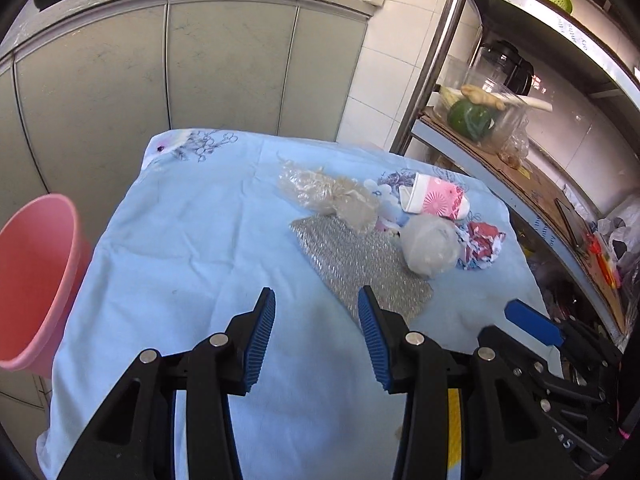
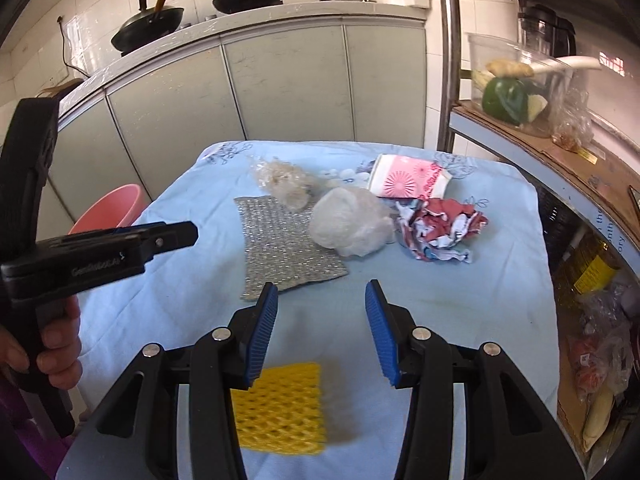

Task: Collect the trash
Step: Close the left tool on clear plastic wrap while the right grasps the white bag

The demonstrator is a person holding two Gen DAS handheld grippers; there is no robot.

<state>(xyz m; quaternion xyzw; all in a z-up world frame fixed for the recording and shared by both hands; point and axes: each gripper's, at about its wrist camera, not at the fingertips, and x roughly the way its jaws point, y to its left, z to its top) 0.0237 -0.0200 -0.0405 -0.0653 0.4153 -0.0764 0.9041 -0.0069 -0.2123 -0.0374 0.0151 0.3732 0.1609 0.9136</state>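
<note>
Trash lies on a table under a light blue cloth (image 1: pixel 180 240): a bubble wrap sheet (image 1: pixel 360 264), crumpled clear plastic (image 1: pixel 324 190), a pink-patterned paper cup (image 1: pixel 436 200) on its side, a white plastic ball (image 1: pixel 430 248) and crumpled printed paper (image 1: pixel 482 244). My left gripper (image 1: pixel 317 300) hovers open over the cloth, its right finger above the near edge of the bubble wrap. My right gripper (image 2: pixel 322 292) is open too, just short of the bubble wrap (image 2: pixel 284 248). A yellow foam net (image 2: pixel 280 408) lies flat on the cloth under its fingers, not gripped.
A pink bucket (image 1: pixel 36 280) stands off the table's left edge. Grey cabinets (image 1: pixel 224 68) with pans on the counter line the far side. A metal shelf rack (image 1: pixel 520 184) with a vegetable container crowds the right edge. A hand (image 2: pixel 60 344) holds the left gripper's handle.
</note>
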